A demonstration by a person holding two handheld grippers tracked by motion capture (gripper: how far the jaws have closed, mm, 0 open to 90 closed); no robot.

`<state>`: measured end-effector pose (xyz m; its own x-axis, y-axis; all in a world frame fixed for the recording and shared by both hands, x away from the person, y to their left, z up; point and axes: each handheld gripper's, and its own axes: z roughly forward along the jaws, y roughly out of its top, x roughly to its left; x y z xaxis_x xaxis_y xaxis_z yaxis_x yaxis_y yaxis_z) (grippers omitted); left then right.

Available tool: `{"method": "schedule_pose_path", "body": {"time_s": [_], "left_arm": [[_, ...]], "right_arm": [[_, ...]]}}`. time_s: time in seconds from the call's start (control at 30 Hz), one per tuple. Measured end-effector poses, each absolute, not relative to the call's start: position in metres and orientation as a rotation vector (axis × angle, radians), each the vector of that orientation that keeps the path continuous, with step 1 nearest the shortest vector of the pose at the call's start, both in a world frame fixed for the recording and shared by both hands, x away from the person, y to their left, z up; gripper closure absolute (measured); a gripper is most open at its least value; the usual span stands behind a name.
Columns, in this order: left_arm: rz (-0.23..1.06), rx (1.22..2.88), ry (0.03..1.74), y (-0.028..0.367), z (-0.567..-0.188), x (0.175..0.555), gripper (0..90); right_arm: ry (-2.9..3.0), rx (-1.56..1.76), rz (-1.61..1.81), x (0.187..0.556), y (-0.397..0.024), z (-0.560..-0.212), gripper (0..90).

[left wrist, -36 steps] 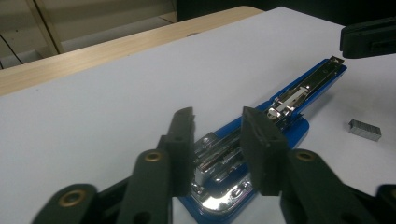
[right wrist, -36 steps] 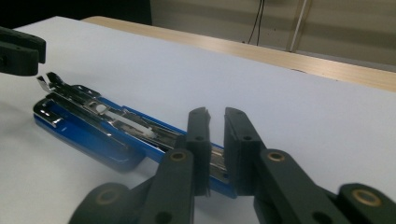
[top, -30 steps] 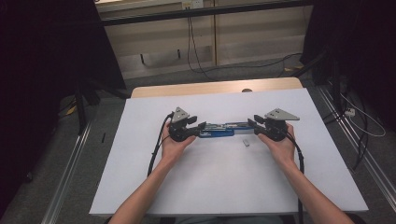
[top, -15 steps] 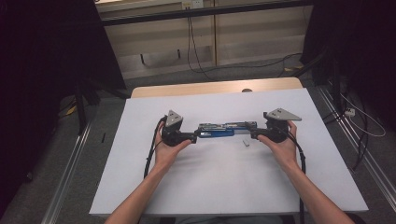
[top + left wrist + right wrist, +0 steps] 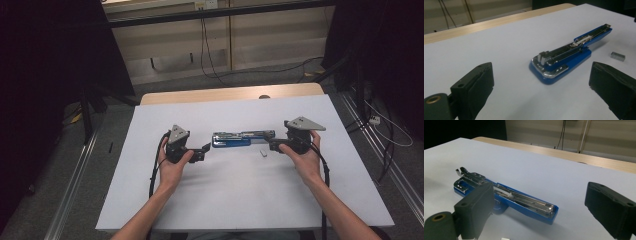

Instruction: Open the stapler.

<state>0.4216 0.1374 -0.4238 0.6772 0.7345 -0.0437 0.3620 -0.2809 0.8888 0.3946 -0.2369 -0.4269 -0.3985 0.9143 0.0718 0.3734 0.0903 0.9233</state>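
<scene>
High view: I have both tongs, left [image 5: 205, 150] and right [image 5: 272, 145], released beside the opened blue metal stapler [image 5: 242, 138]; next, I pick up the small grey staple strip [image 5: 263, 153].

Stapler [image 5: 564, 58]: base glossy blue plastic, smooth (faint highlights along edge); magazine rail and end cap bright polished metal, mirror-like. Staple strip [image 5: 617, 56] at stapler's 3 o'clock in left gripper view: dull grey metal, finely ribbed. Sheet [image 5: 240, 195] over desk: white, matt, smooth, paper-like. Desk [image 5: 200, 95] edge at 12 o'clock: pale wood grain, satin finish. Left claw [image 5: 544, 100] pads: black, matt, slightly grainy, rubber-like; brass-coloured insert in body. Right claw [image 5: 544, 220]: same matt black. Top plates: grey matt metal.
</scene>
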Motion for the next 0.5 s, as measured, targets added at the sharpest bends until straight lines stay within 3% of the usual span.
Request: {"method": "schedule_pose_path", "body": {"time_s": [0.5], "left_arm": [[0.526, 1.802, 0.861, 0.178, -0.415, 0.38, 6.7]], "right_arm": [[1.845, 1.247, 1.272, 0.377, -0.247, -0.428, 8.9]]}}
